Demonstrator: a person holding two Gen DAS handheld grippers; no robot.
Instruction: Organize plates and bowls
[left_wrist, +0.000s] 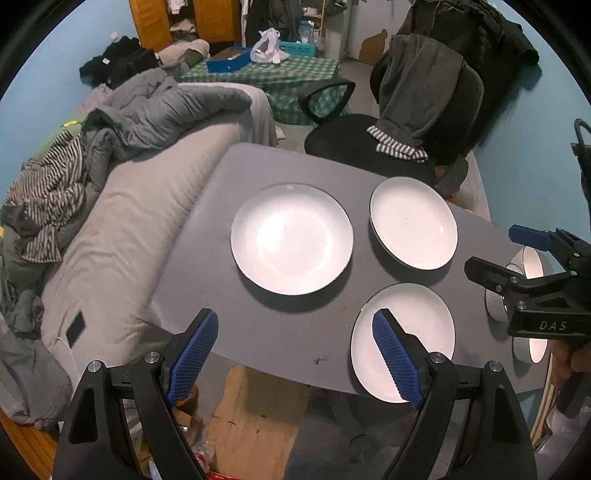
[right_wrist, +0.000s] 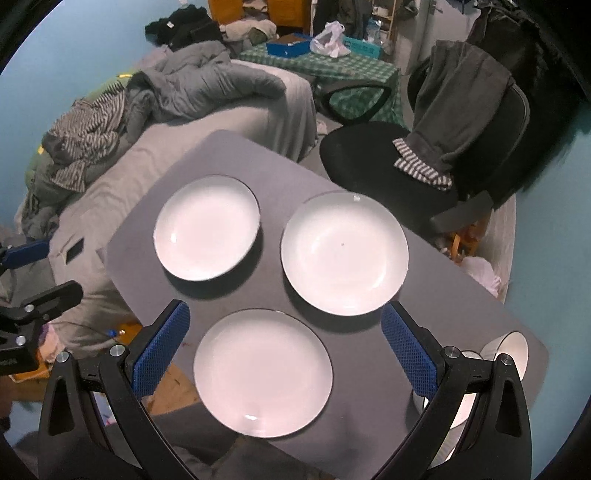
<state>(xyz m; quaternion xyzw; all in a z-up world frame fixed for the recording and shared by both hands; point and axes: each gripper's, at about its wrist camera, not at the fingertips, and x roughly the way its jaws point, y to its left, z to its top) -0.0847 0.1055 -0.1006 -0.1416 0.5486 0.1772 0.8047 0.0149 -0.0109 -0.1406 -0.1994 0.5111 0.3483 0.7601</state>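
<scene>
On the right of the bench, the bowls are largely hidden behind the right tool in its own view and behind its black frame in the left view, so their number is unclear, while the near plate is partly covered by a blue pad.

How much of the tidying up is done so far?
Nothing looks done yet. Three white plates lie apart on the grey table: the far-left plate, the far-right plate and the near plate. None are stacked. Bowls wait at the table's right edge. The left gripper and the right gripper hover with jaws open and empty, so all the gathering is left.
</scene>
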